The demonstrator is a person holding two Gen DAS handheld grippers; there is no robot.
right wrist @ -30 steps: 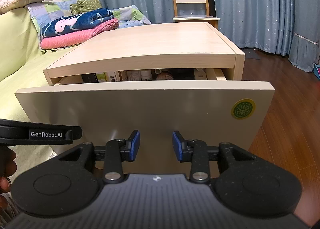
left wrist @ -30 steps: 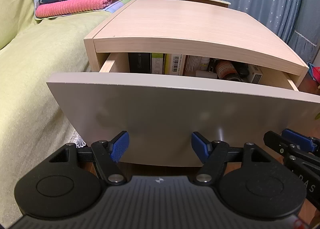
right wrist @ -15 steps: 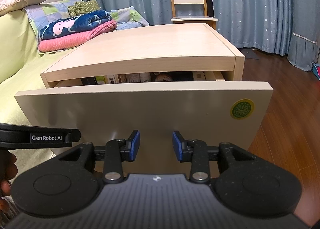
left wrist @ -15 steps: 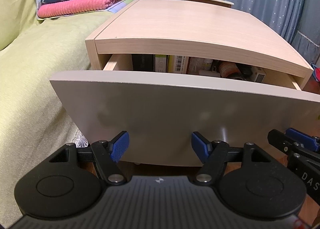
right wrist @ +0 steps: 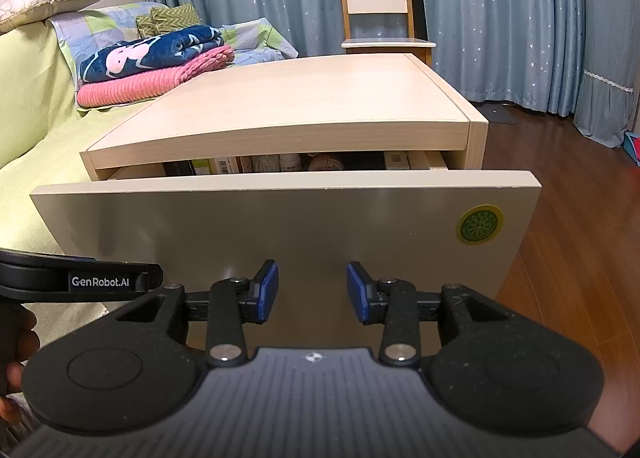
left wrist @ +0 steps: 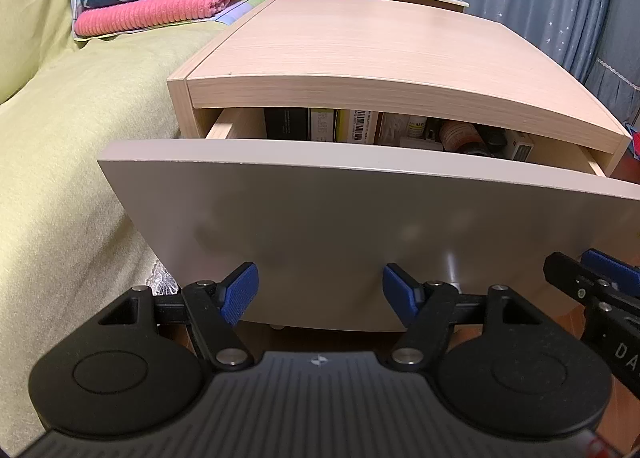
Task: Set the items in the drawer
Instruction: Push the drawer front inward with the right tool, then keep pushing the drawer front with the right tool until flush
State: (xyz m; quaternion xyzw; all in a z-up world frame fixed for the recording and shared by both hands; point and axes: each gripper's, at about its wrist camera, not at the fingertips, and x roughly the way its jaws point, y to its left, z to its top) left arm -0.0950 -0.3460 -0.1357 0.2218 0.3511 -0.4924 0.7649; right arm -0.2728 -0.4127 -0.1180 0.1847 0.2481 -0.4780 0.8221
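Left wrist: left gripper (left wrist: pixel 320 290) & right gripper (right wrist: pixel 312 290) both spread, empty (facing part-open drawer (left wrist: pixel 360 225)).

The cabinet top (left wrist: pixel 400 97) hides most of the drawer (left wrist: pixel 360 217) contents (left wrist: pixel 360 127).
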